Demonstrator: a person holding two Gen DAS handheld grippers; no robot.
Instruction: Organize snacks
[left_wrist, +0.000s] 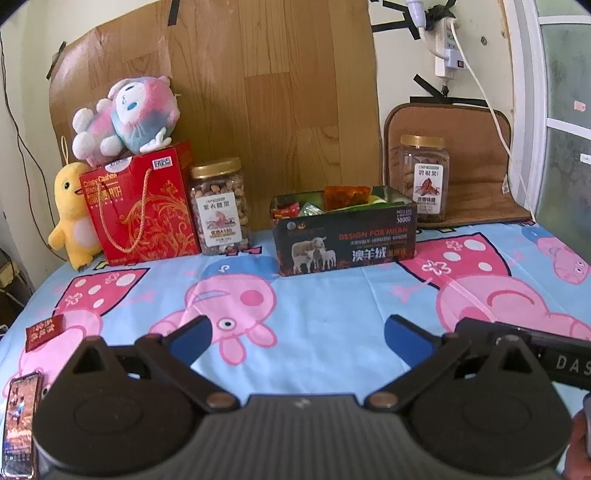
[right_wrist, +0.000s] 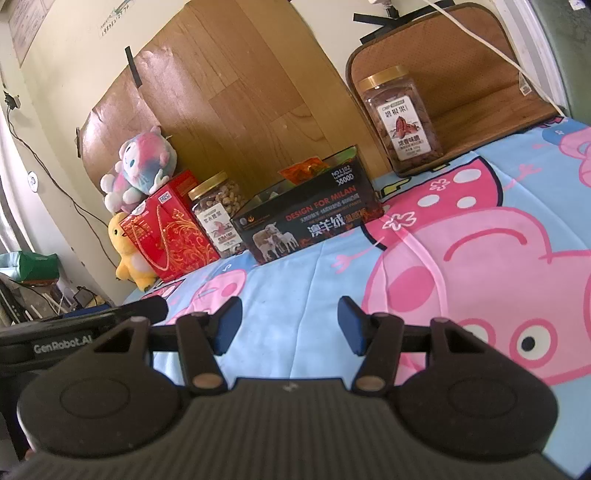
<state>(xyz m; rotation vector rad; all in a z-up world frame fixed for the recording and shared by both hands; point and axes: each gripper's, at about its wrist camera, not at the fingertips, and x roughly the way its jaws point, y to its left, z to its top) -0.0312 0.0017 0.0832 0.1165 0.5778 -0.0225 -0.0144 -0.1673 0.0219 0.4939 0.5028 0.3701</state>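
A black open box (left_wrist: 347, 240) printed with sheep holds several snack packets; it also shows in the right wrist view (right_wrist: 314, 221). A small dark red snack packet (left_wrist: 45, 331) lies on the cloth at the near left. My left gripper (left_wrist: 297, 338) is open and empty, low over the cloth, well in front of the box. My right gripper (right_wrist: 290, 325) is open and empty, also in front of the box. The right gripper's body shows at the right edge of the left wrist view (left_wrist: 546, 350).
A nut jar (left_wrist: 220, 206) and a red gift box (left_wrist: 142, 206) with plush toys (left_wrist: 125, 118) stand at the back left. A second jar (left_wrist: 424, 177) stands on a brown mat (left_wrist: 476, 184) at the back right. A phone (left_wrist: 20, 424) lies at the near left edge.
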